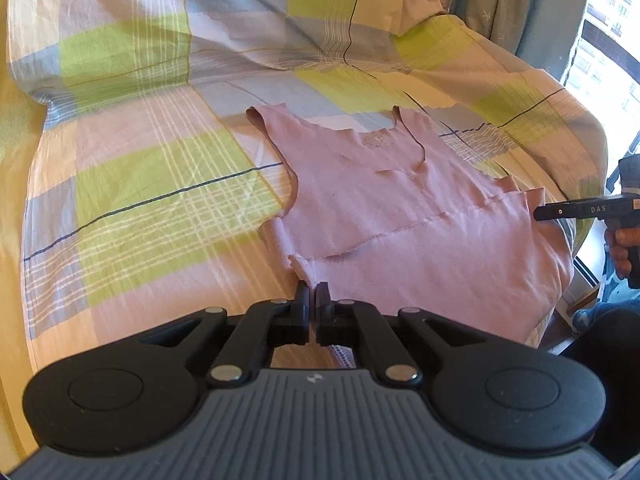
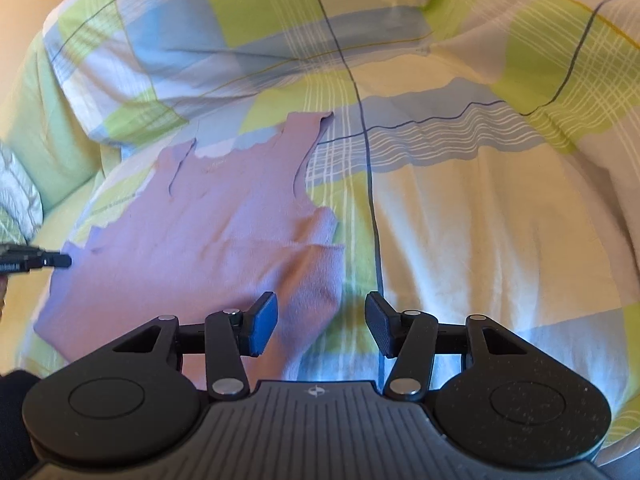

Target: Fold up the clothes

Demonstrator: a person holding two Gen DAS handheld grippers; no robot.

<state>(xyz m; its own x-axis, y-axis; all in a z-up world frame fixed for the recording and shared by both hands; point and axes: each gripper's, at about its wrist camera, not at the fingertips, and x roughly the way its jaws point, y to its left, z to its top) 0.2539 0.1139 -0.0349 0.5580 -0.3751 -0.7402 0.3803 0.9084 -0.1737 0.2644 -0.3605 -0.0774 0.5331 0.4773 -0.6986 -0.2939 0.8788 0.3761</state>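
Left wrist view: the left gripper [image 1: 312,294] is pinched closed on the near corner of the pink tank top [image 1: 400,208], which lies flat on the checked bedspread [image 1: 140,168], straps pointing away; right wrist view: the right gripper [image 2: 322,322] stands parted and empty (hem corner just left of its jaws), so it looks the one yet to grip.

- Your top [image 1: 420,216] is plain pale pink.
- The duvet [image 1: 152,160] under it is checked in lime green, pale blue, cream and peach, with thin white and dark lines.
- Your grippers are black; the right one's [image 2: 322,326] pad [image 2: 264,326] is blue.
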